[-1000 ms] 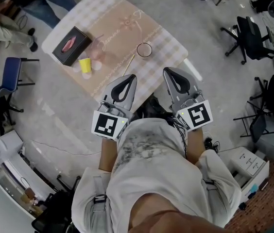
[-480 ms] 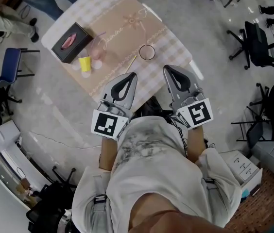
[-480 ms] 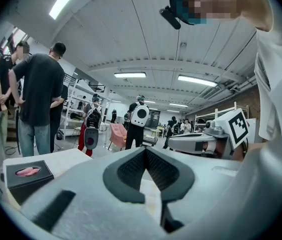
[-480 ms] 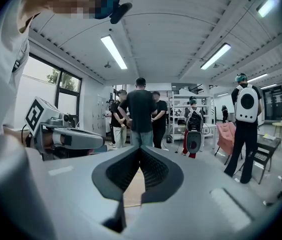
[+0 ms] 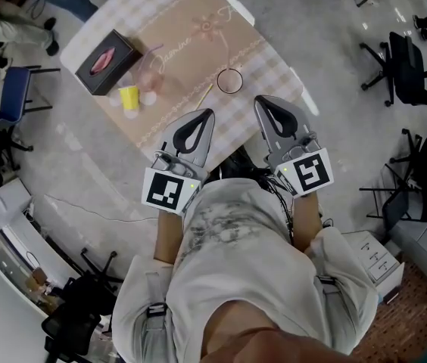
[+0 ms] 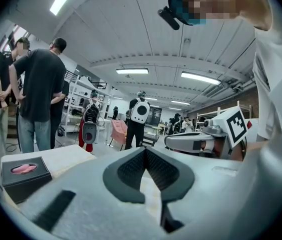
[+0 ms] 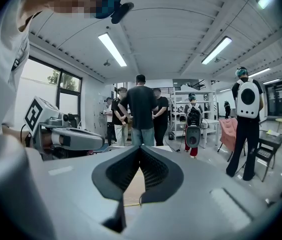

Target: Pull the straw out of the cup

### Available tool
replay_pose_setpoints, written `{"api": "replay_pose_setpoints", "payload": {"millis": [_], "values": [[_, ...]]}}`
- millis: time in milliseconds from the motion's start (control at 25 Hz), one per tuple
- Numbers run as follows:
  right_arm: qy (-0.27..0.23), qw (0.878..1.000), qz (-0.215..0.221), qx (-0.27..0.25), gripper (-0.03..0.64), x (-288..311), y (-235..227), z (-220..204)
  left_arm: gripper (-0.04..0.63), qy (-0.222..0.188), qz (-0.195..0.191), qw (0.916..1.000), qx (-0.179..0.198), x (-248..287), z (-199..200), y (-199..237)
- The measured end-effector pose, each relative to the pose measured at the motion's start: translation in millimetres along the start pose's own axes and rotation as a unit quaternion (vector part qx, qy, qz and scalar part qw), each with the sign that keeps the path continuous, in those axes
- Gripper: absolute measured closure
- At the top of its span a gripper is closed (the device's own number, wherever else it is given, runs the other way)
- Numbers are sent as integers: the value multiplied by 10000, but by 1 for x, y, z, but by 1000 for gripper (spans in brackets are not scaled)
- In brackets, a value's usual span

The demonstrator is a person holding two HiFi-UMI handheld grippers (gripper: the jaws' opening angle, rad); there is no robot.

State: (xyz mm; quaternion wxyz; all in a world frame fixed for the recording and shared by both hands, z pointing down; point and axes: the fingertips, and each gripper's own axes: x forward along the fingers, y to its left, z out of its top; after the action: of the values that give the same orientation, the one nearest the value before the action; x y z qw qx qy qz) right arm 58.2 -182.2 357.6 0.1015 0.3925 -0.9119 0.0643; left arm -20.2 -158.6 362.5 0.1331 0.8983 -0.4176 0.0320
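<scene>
Straw (image 5: pixel 155 51), seemingly the thin purplish line, leans from the pinkish cup (image 5: pixel 150 70) on the desk (image 5: pixel 191 21), well apart from left claw (image 5: pixel 204 116) and right claw (image 5: pixel 262 101), both closed and empty: approach step, next reach over and open one.

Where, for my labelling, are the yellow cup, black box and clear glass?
yellow cup (image 5: pixel 129 97), head view, its side wall
black box (image 5: pixel 108 61), head view, its top face
clear glass (image 5: pixel 229 81), head view, its middle, seen from above
</scene>
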Motion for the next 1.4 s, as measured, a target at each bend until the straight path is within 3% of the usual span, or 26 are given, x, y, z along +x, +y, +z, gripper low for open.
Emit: {"api": "replay_pose_setpoints", "payload": {"millis": [360, 1400], "values": [[176, 9998, 45, 46, 606, 19, -19, -15, 594, -149, 52, 9998, -113, 26, 1, 9], [757, 9968, 229, 101, 571, 83, -60, -67, 592, 321, 89, 9993, -160, 83, -46, 44]]}}
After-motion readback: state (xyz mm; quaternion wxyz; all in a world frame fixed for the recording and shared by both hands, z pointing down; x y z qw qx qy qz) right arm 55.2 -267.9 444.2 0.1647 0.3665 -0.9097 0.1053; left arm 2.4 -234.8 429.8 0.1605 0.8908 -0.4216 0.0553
